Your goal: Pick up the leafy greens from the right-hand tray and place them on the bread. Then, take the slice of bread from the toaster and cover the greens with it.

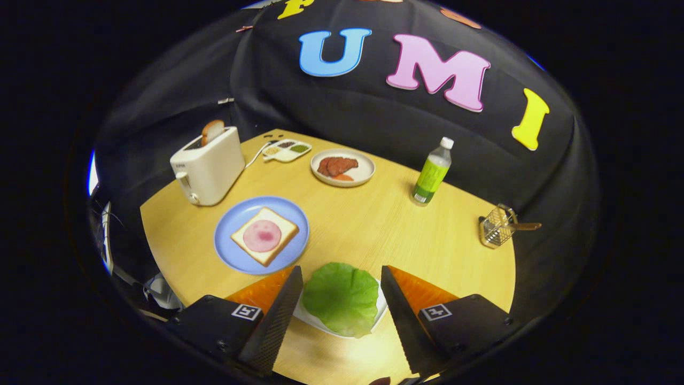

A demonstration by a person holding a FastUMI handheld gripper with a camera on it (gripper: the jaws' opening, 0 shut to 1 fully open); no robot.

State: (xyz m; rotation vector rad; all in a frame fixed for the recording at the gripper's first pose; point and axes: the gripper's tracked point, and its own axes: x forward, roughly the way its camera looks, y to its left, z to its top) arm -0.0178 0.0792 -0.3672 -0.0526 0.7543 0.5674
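Tool (342,299): fingers spread apart, gripping nothing, flanking the greens without touching them as far as I can tell.
Bench (374,224): carries everything below.
Toaster (209,166): at ten o'clock from the tool; top slice (212,130) standing in its slot, not yet taken.
Blue plate (227,248): at eleven o'clock, just ahead of the left finger.
Greens (341,297): lying on their white tray (380,310) between the fingers; not lifted.
Bread (264,235): on the blue plate, ham on top, no greens.
Progress: nothing done; both steps remain.
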